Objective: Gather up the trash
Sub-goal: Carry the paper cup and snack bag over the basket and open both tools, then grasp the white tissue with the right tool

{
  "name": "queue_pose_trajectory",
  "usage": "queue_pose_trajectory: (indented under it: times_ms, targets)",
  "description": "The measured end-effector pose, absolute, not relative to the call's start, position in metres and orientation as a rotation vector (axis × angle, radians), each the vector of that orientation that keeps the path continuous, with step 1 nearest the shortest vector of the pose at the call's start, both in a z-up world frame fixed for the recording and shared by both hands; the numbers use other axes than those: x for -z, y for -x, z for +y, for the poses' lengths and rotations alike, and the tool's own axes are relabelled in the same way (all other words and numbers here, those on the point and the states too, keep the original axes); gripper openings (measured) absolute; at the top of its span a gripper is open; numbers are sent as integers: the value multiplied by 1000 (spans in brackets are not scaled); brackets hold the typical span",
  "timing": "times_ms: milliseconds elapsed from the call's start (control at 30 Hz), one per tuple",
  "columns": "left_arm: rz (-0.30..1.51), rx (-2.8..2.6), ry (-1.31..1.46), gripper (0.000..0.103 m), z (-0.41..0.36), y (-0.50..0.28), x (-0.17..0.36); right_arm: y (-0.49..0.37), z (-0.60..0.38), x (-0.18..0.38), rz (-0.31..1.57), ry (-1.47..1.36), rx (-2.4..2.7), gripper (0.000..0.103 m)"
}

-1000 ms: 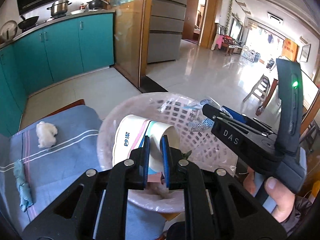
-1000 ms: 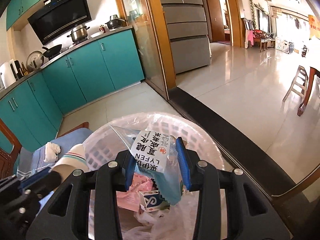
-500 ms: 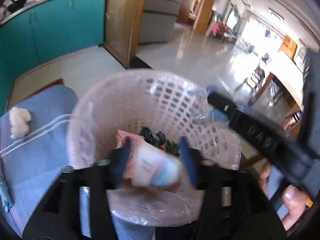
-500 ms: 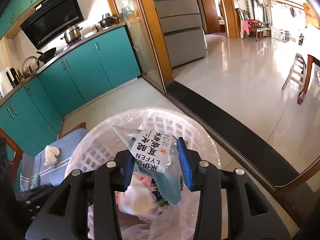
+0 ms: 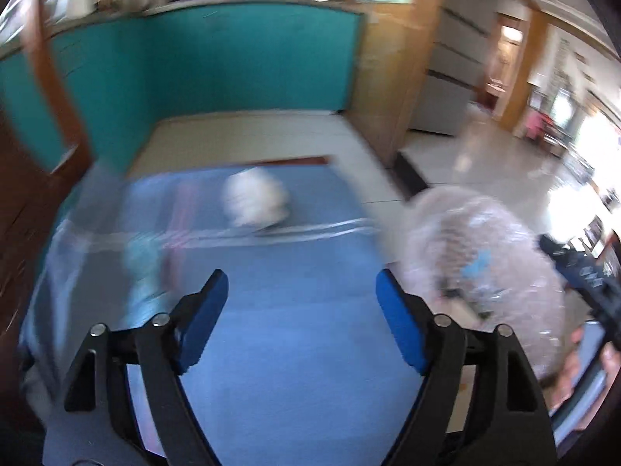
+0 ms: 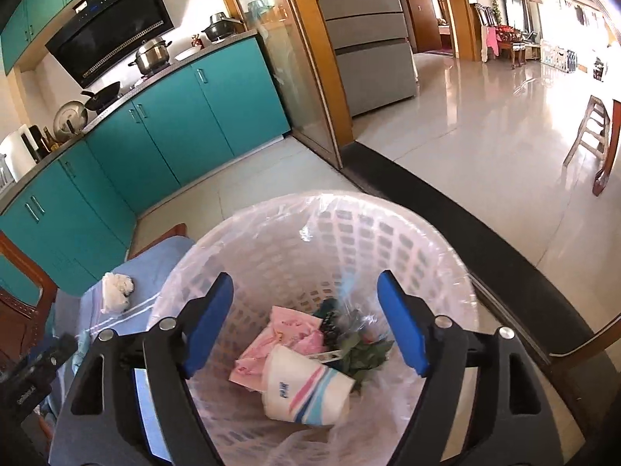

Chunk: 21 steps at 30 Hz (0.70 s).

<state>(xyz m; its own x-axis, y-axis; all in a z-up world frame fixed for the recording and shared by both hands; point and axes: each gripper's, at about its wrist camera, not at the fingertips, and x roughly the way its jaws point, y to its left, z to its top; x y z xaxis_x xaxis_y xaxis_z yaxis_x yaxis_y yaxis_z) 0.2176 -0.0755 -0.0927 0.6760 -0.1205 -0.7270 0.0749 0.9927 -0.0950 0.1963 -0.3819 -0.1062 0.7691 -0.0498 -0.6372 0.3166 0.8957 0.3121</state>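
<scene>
A white lattice trash basket (image 6: 388, 240) lined with a clear bag holds a paper cup (image 6: 306, 392), pink wrappers (image 6: 287, 334), green leaves and a clear packet. My right gripper (image 6: 304, 303) is open and empty above the basket's mouth. My left gripper (image 5: 300, 295) is open and empty over the blue cloth (image 5: 291, 349), left of the basket (image 5: 477, 256). A white crumpled tissue (image 5: 256, 200) lies on the cloth ahead of it, a teal scrap (image 5: 141, 268) at the left. The tissue also shows in the right wrist view (image 6: 116, 291). The left wrist view is motion-blurred.
Teal kitchen cabinets (image 6: 155, 132) stand behind the table. A wooden chair back (image 6: 23, 295) is at the left. The right gripper's body and the hand holding it (image 5: 582, 349) sit to the right of the basket. Tiled floor (image 6: 485, 124) stretches to the right.
My left gripper opened, dropped the paper cup into the basket and swung left over the cloth. My right gripper opened and its clear packet fell into the basket.
</scene>
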Motion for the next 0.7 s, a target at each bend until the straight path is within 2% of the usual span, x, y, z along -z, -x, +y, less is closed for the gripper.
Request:
queue_pose_trajectory:
  times_ms: [133,333,533,700]
  targets:
    - [944,46,116,82,-23,-207,115,-199,-360,100,600,-416,112,76]
    - [957,6,55,88,20,-183,114,-199,-294,93,447,-214,-2,78]
    - [953,48,44,90,41,-169,113,-213,-223,96,604,-114,-131,78]
    - [950,117,66,90,47,-160,112,-261,-166,79,717,-53,-174,81]
